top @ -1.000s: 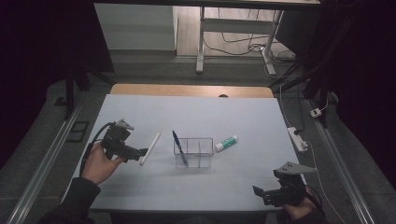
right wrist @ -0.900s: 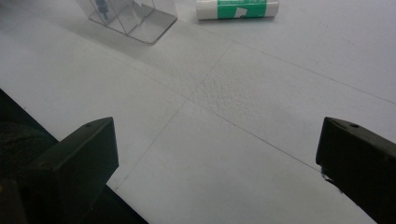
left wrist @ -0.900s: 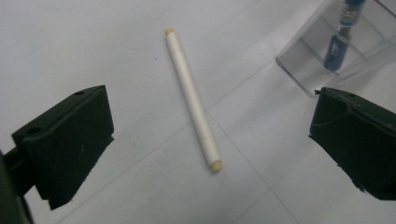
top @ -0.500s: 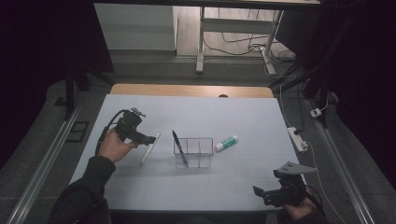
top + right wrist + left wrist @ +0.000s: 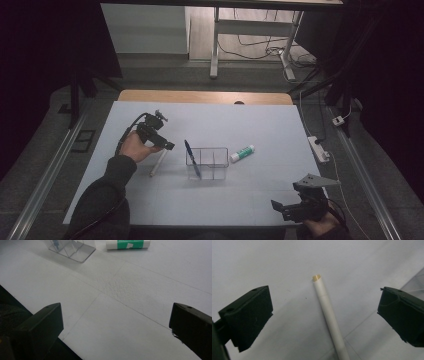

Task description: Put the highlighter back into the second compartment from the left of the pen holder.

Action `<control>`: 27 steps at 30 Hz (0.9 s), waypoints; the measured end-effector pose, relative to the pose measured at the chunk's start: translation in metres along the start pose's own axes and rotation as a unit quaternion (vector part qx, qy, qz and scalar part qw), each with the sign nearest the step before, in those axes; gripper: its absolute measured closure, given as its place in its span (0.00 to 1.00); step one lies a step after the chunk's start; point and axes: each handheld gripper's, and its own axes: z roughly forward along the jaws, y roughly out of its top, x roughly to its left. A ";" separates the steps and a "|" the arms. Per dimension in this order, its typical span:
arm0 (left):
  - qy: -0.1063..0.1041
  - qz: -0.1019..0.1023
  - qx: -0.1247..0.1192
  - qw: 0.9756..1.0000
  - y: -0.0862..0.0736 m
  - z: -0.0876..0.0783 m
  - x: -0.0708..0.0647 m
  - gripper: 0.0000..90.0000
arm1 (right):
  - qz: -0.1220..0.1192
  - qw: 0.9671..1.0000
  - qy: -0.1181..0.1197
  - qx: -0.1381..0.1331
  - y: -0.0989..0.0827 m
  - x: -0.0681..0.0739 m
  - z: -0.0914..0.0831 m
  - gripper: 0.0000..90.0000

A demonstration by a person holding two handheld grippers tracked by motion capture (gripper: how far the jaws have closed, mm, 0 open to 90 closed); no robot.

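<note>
A white pen (image 5: 158, 163) (image 5: 328, 315) lies flat on the white table, left of a clear plastic organiser box (image 5: 208, 162) (image 5: 72, 247). A dark blue pen (image 5: 192, 158) leans in the box's left compartment. My left gripper (image 5: 169, 147) (image 5: 324, 320) hovers over the white pen's far end, jaws open wide on either side of it, not touching. A green-and-white glue stick (image 5: 242, 153) (image 5: 128, 244) lies to the right of the box. My right gripper (image 5: 278, 209) (image 5: 117, 330) rests open near the table's front right edge, with nothing between its jaws.
The table (image 5: 250, 125) is covered with a white sheet and has a wooden strip along its far edge. A white power strip (image 5: 320, 148) lies on the floor at the right. A desk frame and cables (image 5: 260, 50) stand beyond the table.
My left gripper has moved forward and to the right, from the table's left side to above the white pen's far end. The right gripper has stayed put.
</note>
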 end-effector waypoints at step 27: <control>0.019 0.003 0.079 0.997 -0.002 0.026 -0.007 0.87 | -0.003 1.000 0.003 0.004 0.000 0.000 0.001 0.00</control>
